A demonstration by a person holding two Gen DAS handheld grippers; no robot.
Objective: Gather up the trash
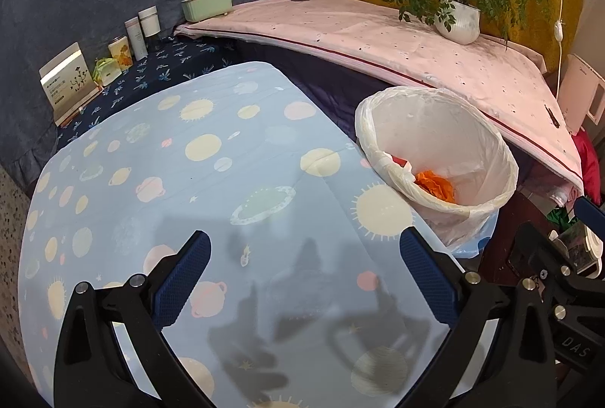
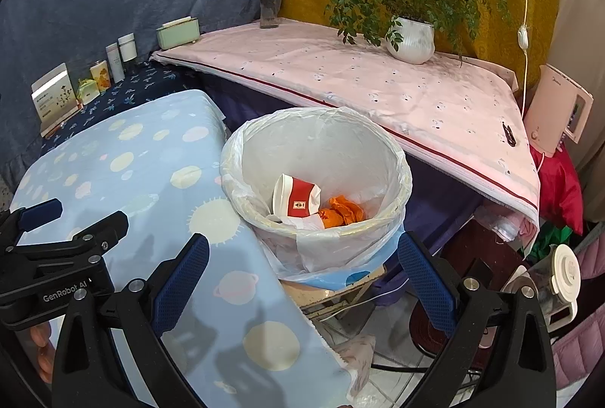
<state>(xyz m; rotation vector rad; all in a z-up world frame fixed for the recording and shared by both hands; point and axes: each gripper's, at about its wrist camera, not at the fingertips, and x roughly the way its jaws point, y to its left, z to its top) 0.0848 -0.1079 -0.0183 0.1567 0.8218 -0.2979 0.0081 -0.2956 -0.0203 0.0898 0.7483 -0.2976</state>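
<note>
A white bin [image 1: 487, 143] [image 2: 378, 139] lined with a thin plastic bag stands at the right edge of the blue planet-print table [image 1: 211, 181] [image 2: 132, 173]. Inside it lie a crushed red-and-white paper cup [image 2: 297, 198] and crumpled orange paper [image 1: 435, 185] [image 2: 342, 211]. My left gripper [image 1: 304, 249] hovers open over the table, nothing between its blue pads. My right gripper [image 2: 302, 253] is open too, just in front of the bin, holding nothing. The left gripper's black body [image 2: 56, 256] shows at the left of the right wrist view.
A pink-covered shelf [image 1: 378, 37] [image 2: 340, 75] behind the bin carries a potted plant [image 2: 410, 37], a flower vase [image 2: 270, 3] and a green box [image 2: 177, 31]. Small cartons and bottles [image 1: 113, 52] line the far left. Below right sit a kettle [image 2: 556, 279], cables and red cloth.
</note>
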